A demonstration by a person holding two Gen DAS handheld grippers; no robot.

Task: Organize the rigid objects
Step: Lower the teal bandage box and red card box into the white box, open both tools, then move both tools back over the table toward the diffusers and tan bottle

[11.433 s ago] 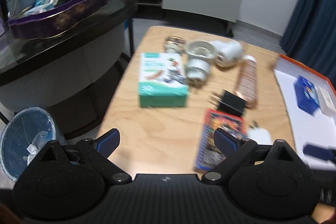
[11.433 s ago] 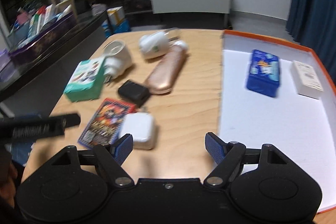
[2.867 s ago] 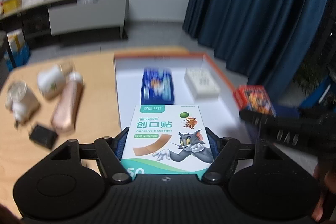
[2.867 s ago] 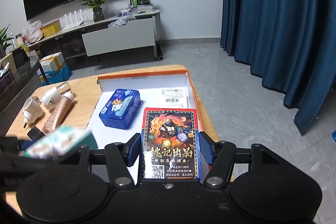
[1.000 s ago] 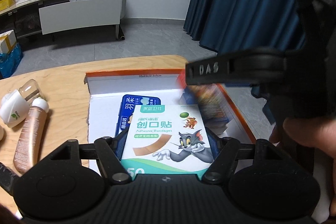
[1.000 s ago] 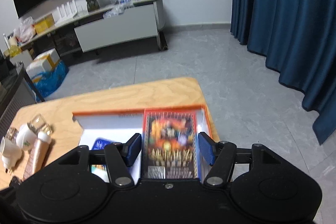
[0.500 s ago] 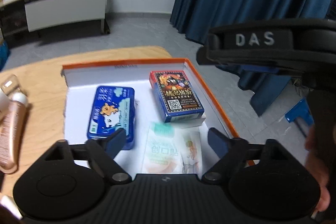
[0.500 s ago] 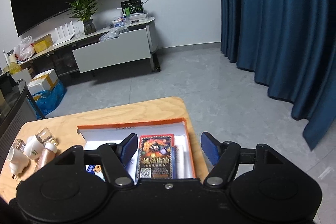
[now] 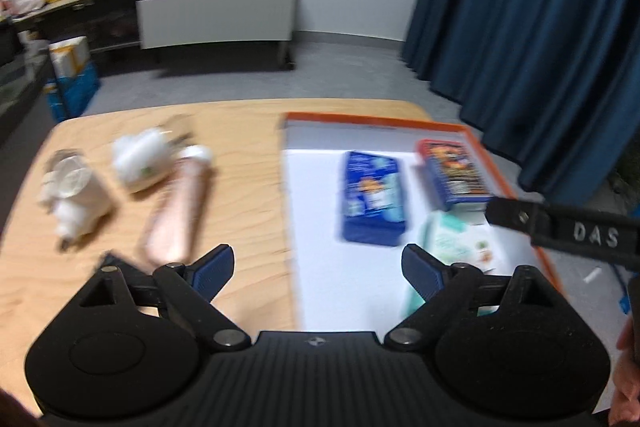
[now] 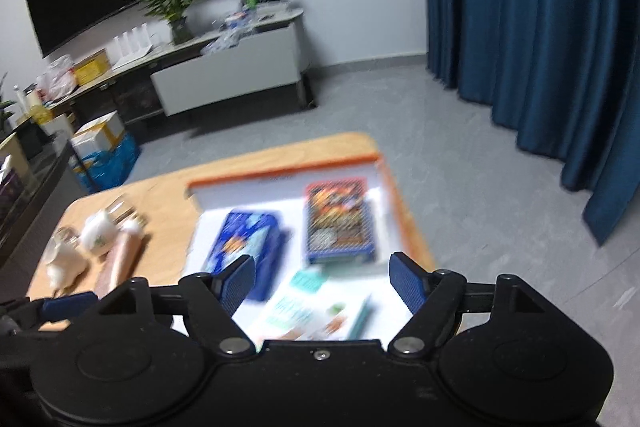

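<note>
The orange-rimmed white tray [image 9: 516,195] [image 10: 280,174] on the wooden table holds three boxes. A blue tin [image 9: 374,201] [image 10: 240,243] lies on its left. The red card box [image 9: 454,169] [image 10: 338,221] lies on its right. The teal bandage box [image 9: 460,241] [image 10: 316,309] rests nearest me. My left gripper [image 9: 318,267] hovers over the tray's left edge, its jaws opening with nothing between them. My right gripper [image 10: 322,283] hangs above the tray, jaws also opening, pressing on nothing. Its black arm [image 9: 560,231] crosses the left wrist view.
Left of the tray lie a rose-gold tube [image 9: 178,211] [image 10: 118,263], a white plug adapter [image 9: 138,157] [image 10: 96,233], a white socket piece [image 9: 72,199] and a small black charger [image 9: 110,261]. A grey floor, blue curtains [image 10: 540,27] and a low cabinet [image 9: 216,11] surround the table.
Both boxes were let go into the tray; both grippers have opened wider and drawn back. The left wrist view has swung left, bringing the tube and adapters into sight.
</note>
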